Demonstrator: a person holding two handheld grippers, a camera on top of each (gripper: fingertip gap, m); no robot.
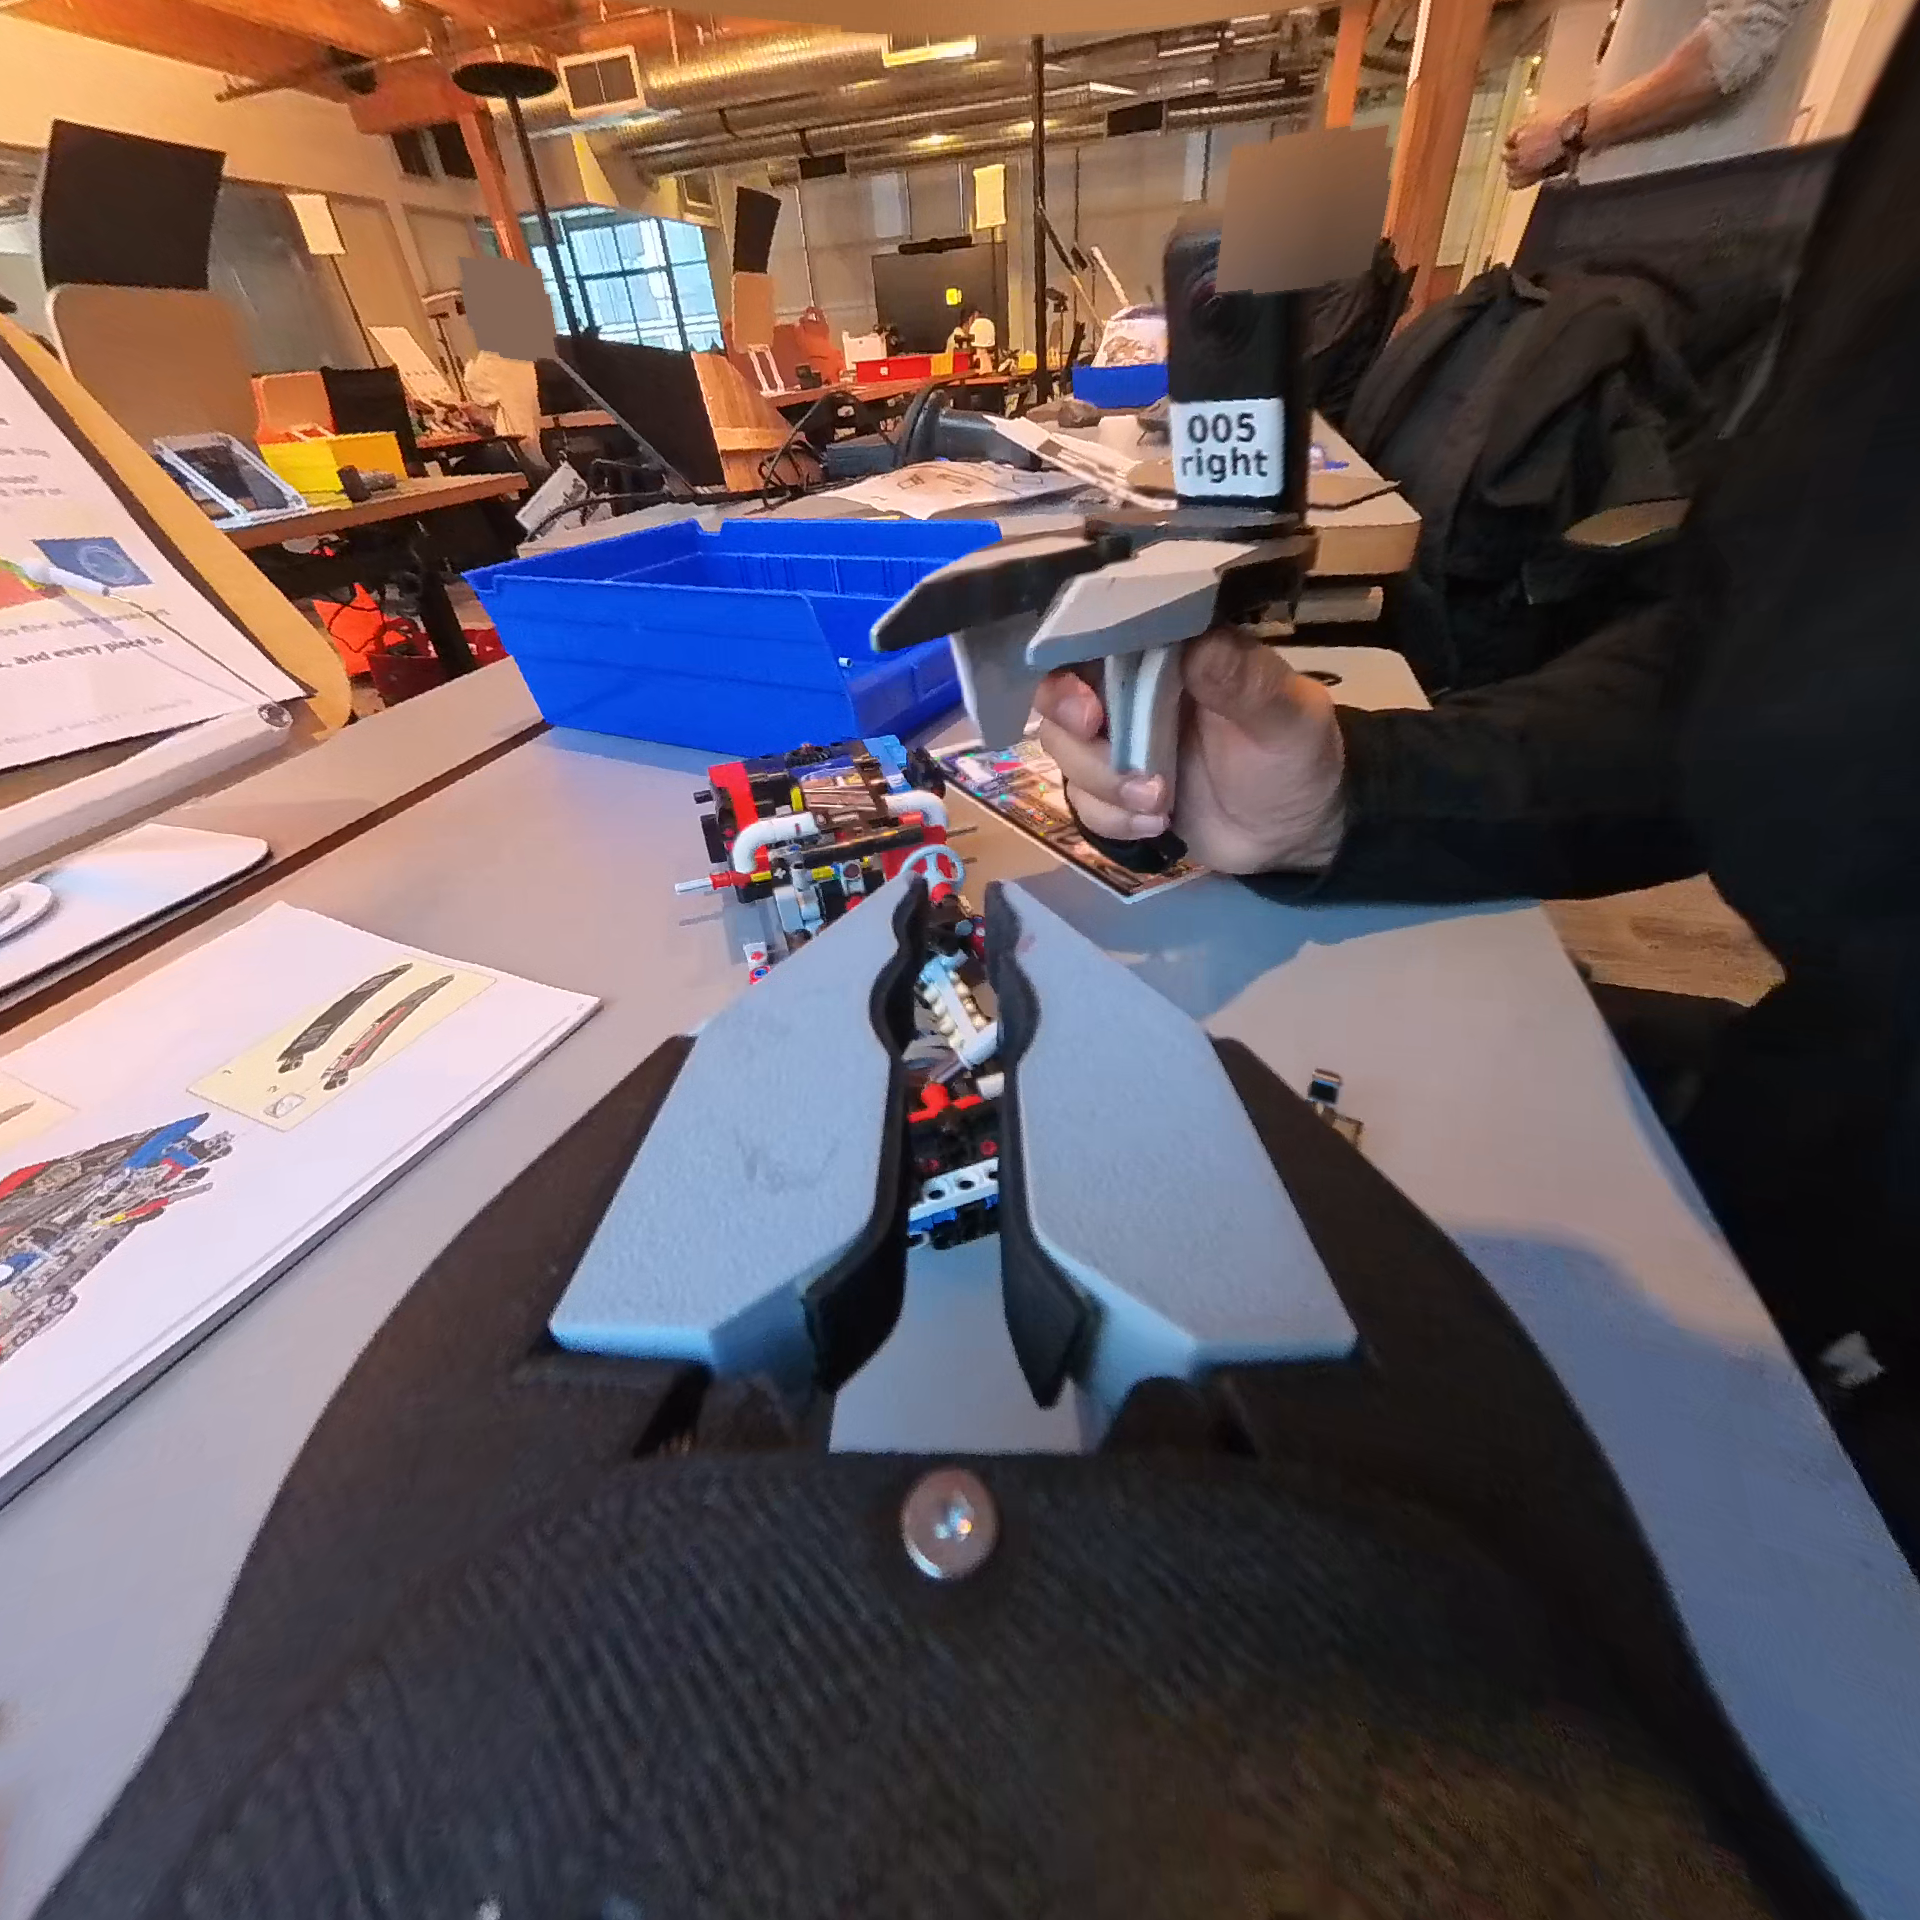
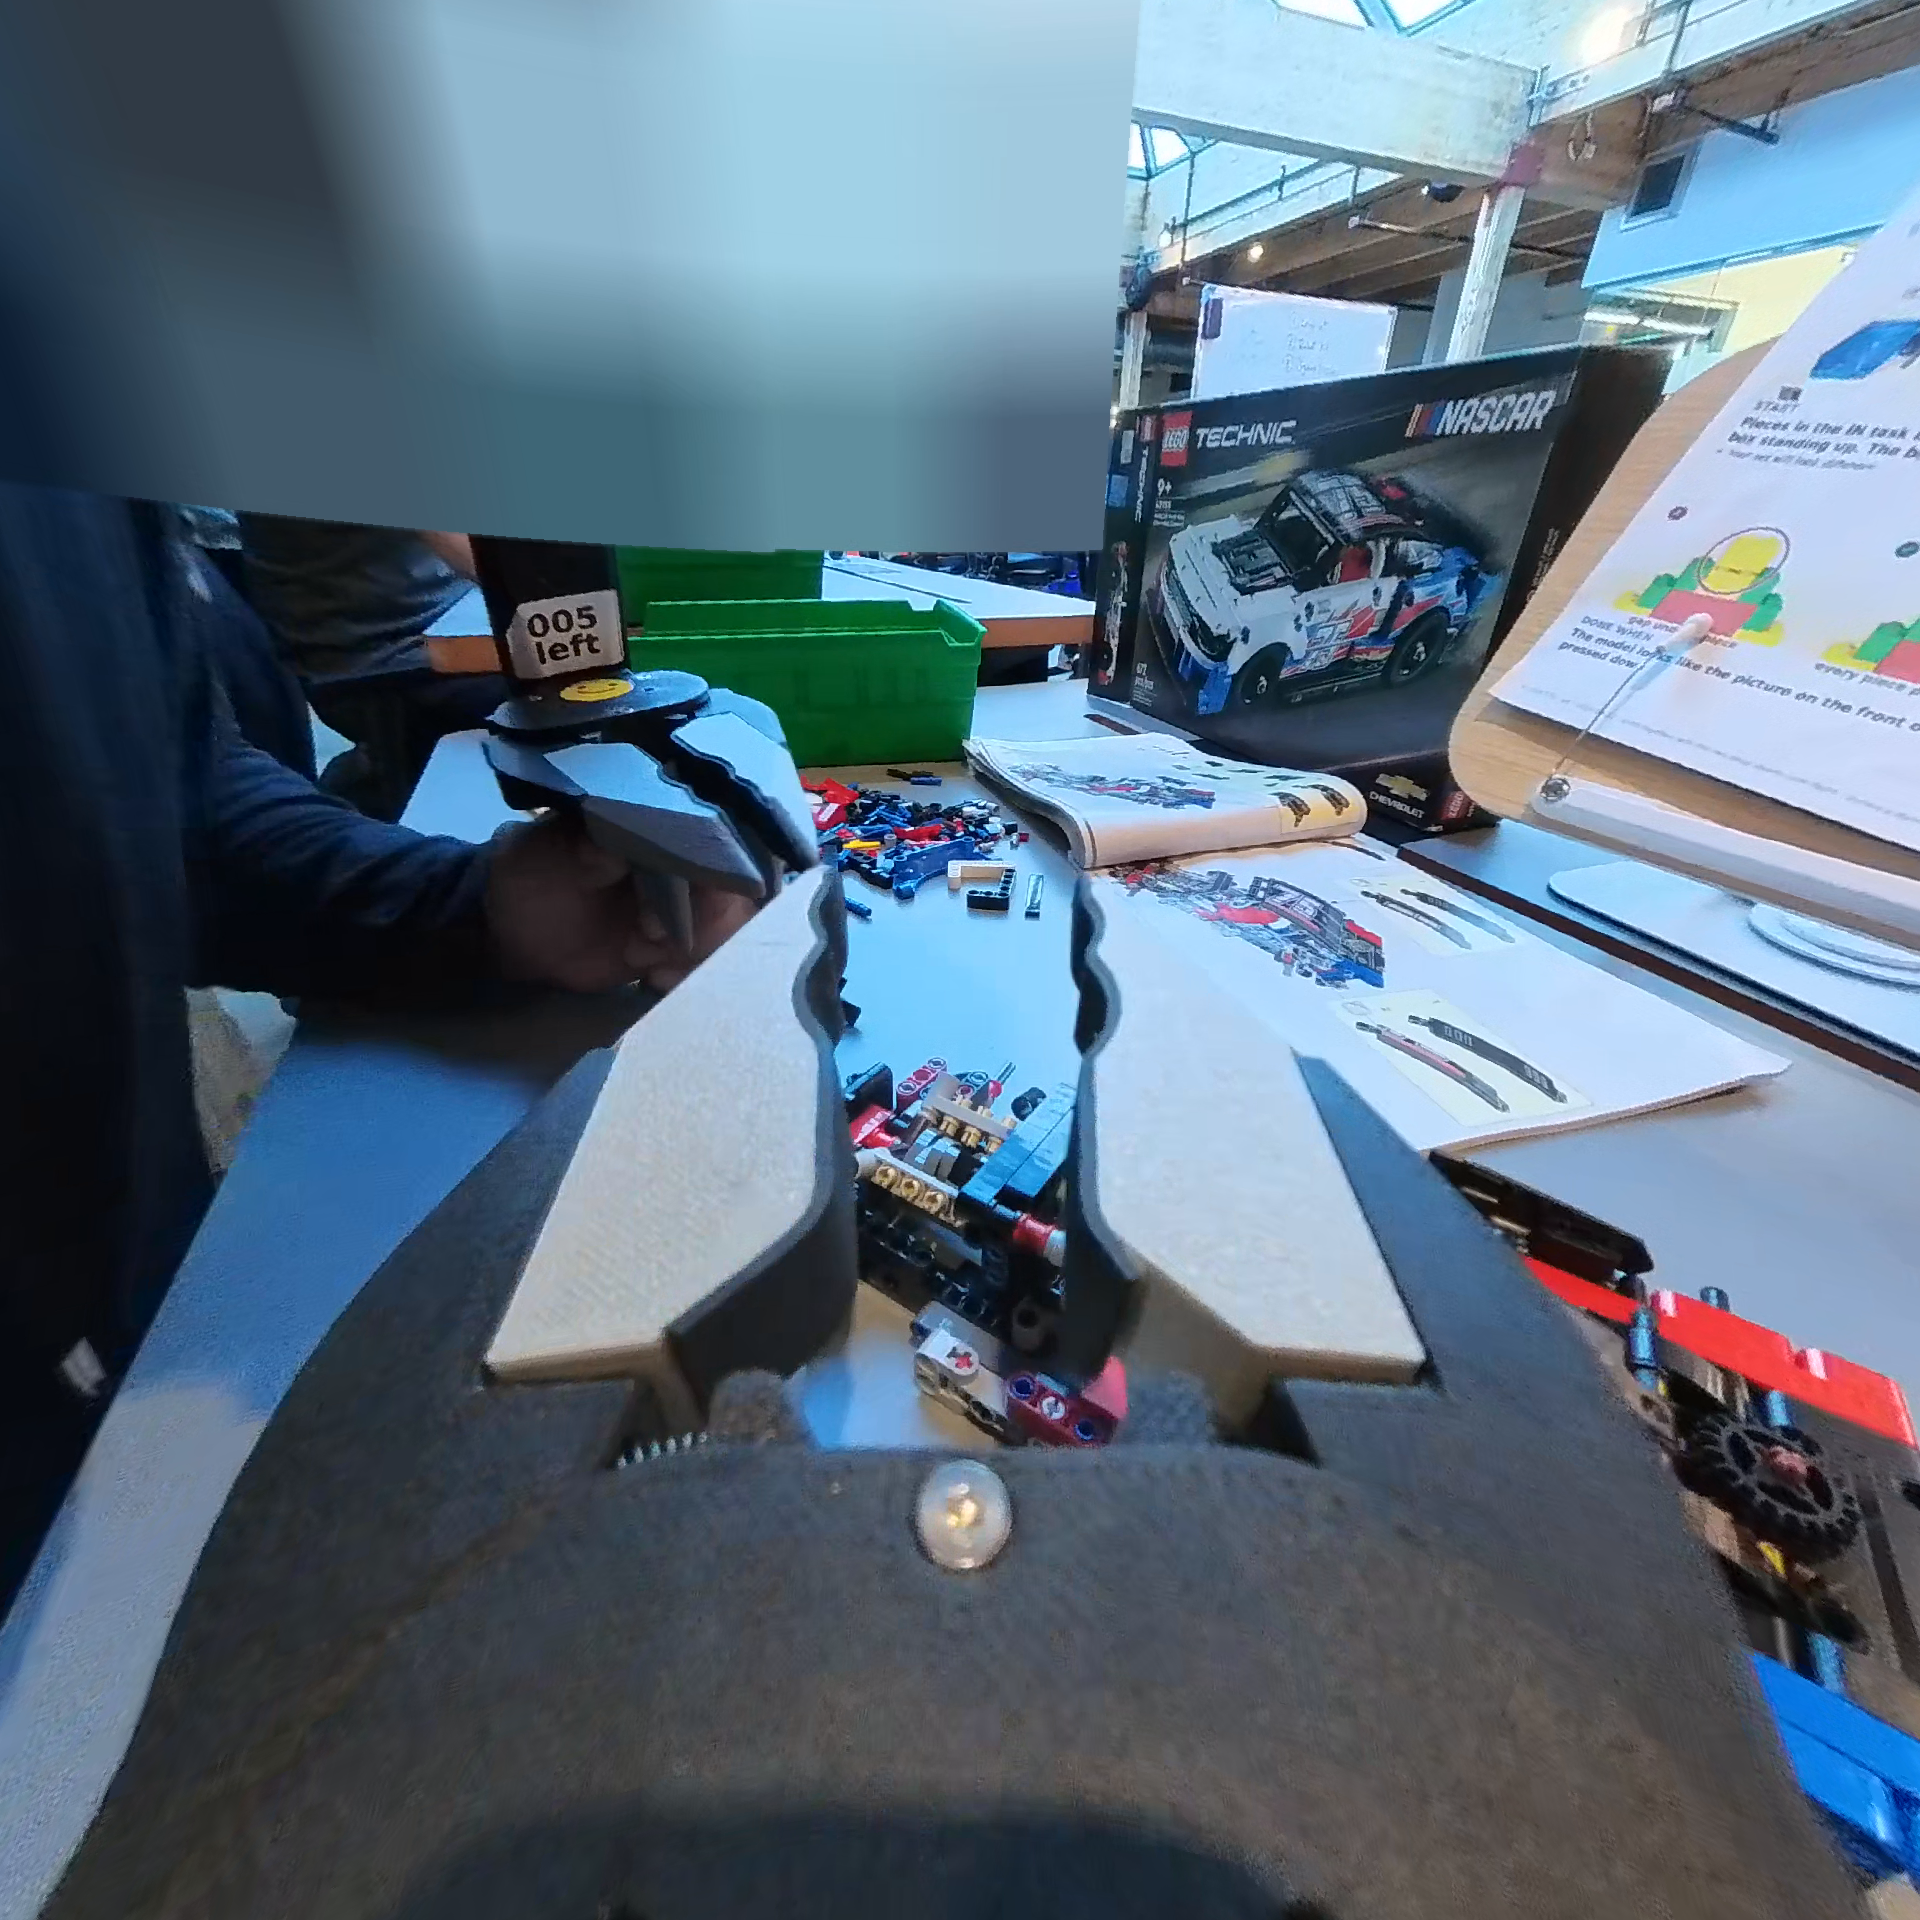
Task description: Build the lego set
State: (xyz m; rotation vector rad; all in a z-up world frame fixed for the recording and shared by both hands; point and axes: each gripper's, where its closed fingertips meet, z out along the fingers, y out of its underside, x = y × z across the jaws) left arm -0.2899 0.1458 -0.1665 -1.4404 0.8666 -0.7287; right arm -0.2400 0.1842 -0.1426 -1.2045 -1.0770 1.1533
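The half-built lego car (image 1: 831, 831) lies mid-table (image 1: 468, 862), under and between the left gripper (image 1: 954, 904) fingers, slightly parted, touching nothing; right gripper (image 2: 956, 914) spread wide above it

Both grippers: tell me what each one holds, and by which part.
Nothing is held. The left gripper and right gripper have their fingers apart with nothing between them; the lego model on the table merely shows through each gap.
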